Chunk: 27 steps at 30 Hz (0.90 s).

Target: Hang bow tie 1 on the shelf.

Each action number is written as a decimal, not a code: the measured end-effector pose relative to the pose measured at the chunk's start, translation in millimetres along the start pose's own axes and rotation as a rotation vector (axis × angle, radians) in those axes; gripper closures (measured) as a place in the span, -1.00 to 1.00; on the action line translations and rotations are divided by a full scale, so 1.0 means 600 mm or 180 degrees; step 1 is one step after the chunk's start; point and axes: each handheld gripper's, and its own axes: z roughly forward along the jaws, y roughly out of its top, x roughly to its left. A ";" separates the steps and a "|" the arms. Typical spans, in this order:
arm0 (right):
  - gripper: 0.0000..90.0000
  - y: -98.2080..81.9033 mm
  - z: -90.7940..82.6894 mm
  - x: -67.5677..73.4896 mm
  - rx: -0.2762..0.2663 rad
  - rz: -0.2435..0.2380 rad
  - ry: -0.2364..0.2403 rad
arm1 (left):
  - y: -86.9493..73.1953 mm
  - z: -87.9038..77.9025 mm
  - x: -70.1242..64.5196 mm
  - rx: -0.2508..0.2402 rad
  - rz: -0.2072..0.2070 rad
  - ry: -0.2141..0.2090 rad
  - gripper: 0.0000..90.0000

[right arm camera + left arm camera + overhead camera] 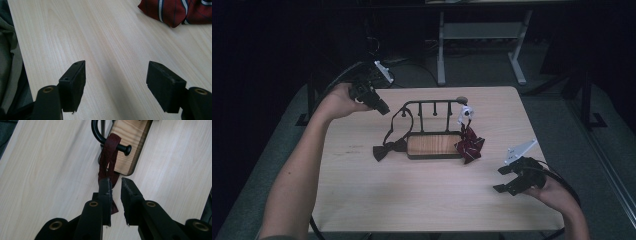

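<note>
The dark bow tie [387, 148] hung by its strap [109, 157] from the rack's [432, 145] left peg, lying right of and below the left gripper [379, 106], whose jaws stood slightly apart, gripping nothing; the right gripper [508, 179] gaped wide, farther off.

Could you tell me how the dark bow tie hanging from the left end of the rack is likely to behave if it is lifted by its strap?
The dark bow tie would probably go limp: its strap drapes slackly over the rack's peg. It seems light, being thin cloth. The strap may catch on the peg's knob unless it is slid off the end.
</note>
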 end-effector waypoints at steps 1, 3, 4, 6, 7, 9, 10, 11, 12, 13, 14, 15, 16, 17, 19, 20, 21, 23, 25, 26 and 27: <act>-0.30 0.000 0.000 -0.001 0.0009 -0.0038 -0.0019 | -0.002 0.000 -0.001 -0.0001 0.0003 0.0005 0.72; -0.30 0.000 0.000 -0.001 0.0007 -0.0038 -0.0020 | -0.005 -0.001 -0.002 0.0007 -0.0002 0.0005 0.69; -0.31 0.001 -0.001 0.001 -0.0003 -0.0009 -0.0004 | -0.007 -0.001 -0.003 0.0014 0.0004 0.0000 0.68; -0.31 0.000 -0.001 0.001 0.0000 -0.0022 -0.0011 | -0.009 0.000 -0.004 0.0014 0.0009 -0.0005 0.66; -0.31 0.000 -0.001 0.001 0.0000 -0.0017 -0.0013 | -0.010 0.001 -0.005 0.0013 -0.0001 -0.0013 0.66; -0.31 0.000 -0.001 0.001 0.0001 -0.0021 -0.0016 | -0.013 0.004 -0.006 0.0027 -0.0001 -0.0025 0.65; -0.31 0.000 -0.001 -0.001 0.0007 -0.0041 -0.0029 | -0.014 0.005 -0.007 0.0050 0.0001 -0.0038 0.63; -0.31 0.000 0.000 -0.001 0.0004 -0.0042 -0.0035 | -0.015 0.006 -0.008 0.0056 0.0013 -0.0037 0.63; -0.31 0.000 0.000 -0.001 0.0003 -0.0038 -0.0035 | -0.017 0.006 -0.009 0.0033 0.0001 -0.0034 0.62; -0.31 0.000 0.000 -0.001 0.0003 -0.0038 -0.0038 | -0.019 0.006 -0.009 0.0009 0.0002 -0.0036 0.62; -0.31 0.001 -0.001 0.000 -0.0006 0.0012 -0.0022 | -0.020 0.006 -0.009 0.0007 0.0001 -0.0043 0.61; -0.31 0.001 -0.001 0.000 -0.0010 0.0017 -0.0022 | -0.023 0.006 -0.009 0.0000 -0.0004 -0.0046 0.60; -0.31 0.001 -0.001 0.000 -0.0017 0.0034 -0.0020 | -0.025 0.007 -0.010 -0.0003 -0.0009 -0.0049 0.59; -0.31 0.001 -0.001 0.000 -0.0012 0.0041 -0.0022 | -0.026 0.007 -0.010 -0.0008 -0.0009 -0.0047 0.59; -0.31 0.001 -0.001 0.000 -0.0011 0.0030 -0.0028 | -0.031 0.009 -0.012 -0.0033 -0.0022 -0.0060 0.57; -0.31 0.001 -0.001 0.000 -0.0011 0.0017 -0.0034 | -0.032 0.011 -0.013 -0.0032 -0.0018 -0.0067 0.57; -0.31 0.001 -0.002 0.000 -0.0013 0.0015 -0.0036 | -0.033 0.013 -0.014 -0.0017 -0.0027 -0.0070 0.54; -0.31 0.000 -0.002 0.000 -0.0015 0.0028 -0.0039 | -0.037 0.017 -0.016 -0.0018 -0.0021 -0.0083 0.48; -0.31 0.000 -0.001 0.000 -0.0010 0.0029 -0.0041 | -0.040 0.019 -0.017 -0.0019 -0.0024 -0.0114 0.47; -0.31 -0.001 -0.001 0.000 -0.0010 0.0034 -0.0036 | -0.041 0.020 -0.018 -0.0007 -0.0002 -0.0113 0.46; -0.31 -0.001 0.000 -0.001 -0.0005 0.0019 -0.0045 | -0.043 0.021 -0.018 -0.0006 -0.0001 -0.0126 0.46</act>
